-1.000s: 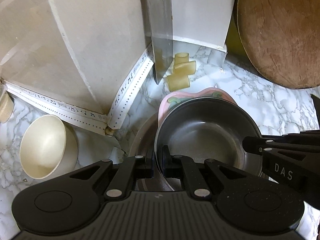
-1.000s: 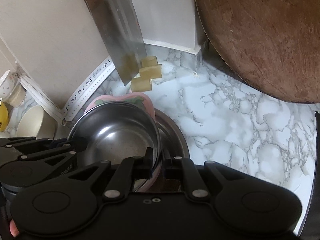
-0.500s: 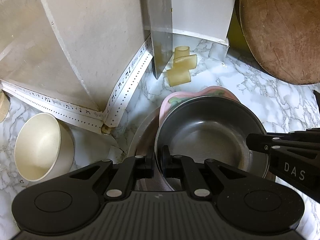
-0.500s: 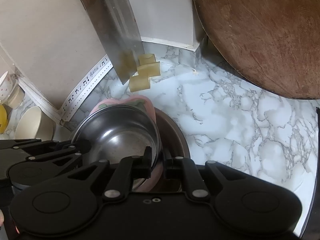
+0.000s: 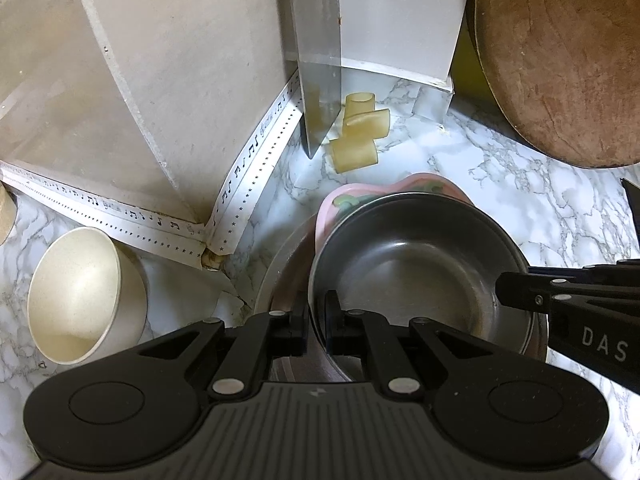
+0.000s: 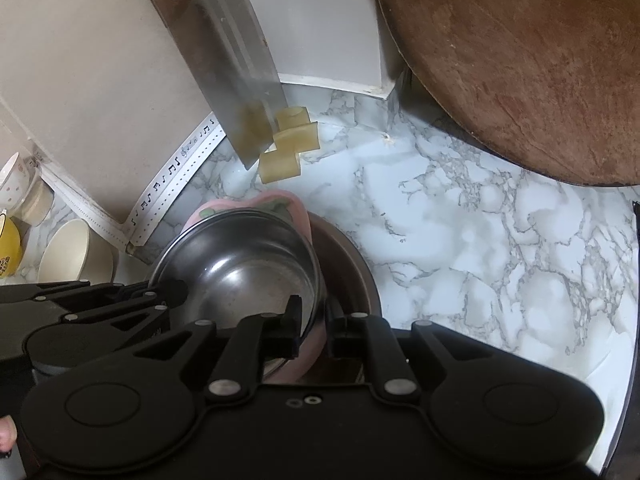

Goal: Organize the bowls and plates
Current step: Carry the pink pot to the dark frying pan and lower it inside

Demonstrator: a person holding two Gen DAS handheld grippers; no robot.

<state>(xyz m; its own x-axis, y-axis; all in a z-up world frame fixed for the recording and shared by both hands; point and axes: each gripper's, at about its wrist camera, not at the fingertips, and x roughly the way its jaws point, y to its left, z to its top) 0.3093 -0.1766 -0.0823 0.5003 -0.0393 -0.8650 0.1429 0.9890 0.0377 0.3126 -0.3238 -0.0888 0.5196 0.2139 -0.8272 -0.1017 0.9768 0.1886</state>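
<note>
Steel bowl [image 5: 416, 272] nested in pink scalloped bowl [image 5: 384, 190], both sitting inside a wider metal dish [image 6: 352, 264] on marble bench [image 6: 500, 248]. Stack near the wall corner, close in front of both cameras.

Left tool [image 5: 316, 322] pressed nearly together, pinching steel bowl's near rim; one finger inside the bowl, one outside. Right tool [image 6: 312, 324] clamped on the opposite side, over steel rim and pink rim together; inner finger within the steel bowl, outer finger in the gap by the metal dish.

Cream bowl [image 5: 80, 296] tilted on its side, left of the stack, apart from it. Farther left in right wrist view: yellow bowl [image 6: 8, 248] and a spotted cup [image 6: 16, 176], partly cut off.

Behind the stack: cleaver blade [image 5: 318, 80] hanging at the wall, three yellowish blocks [image 5: 360, 136] just beside its tip. Music-note edging strip [image 5: 256, 152] along wall base. Round wooden board [image 6: 520, 60] leaning at upper right.
</note>
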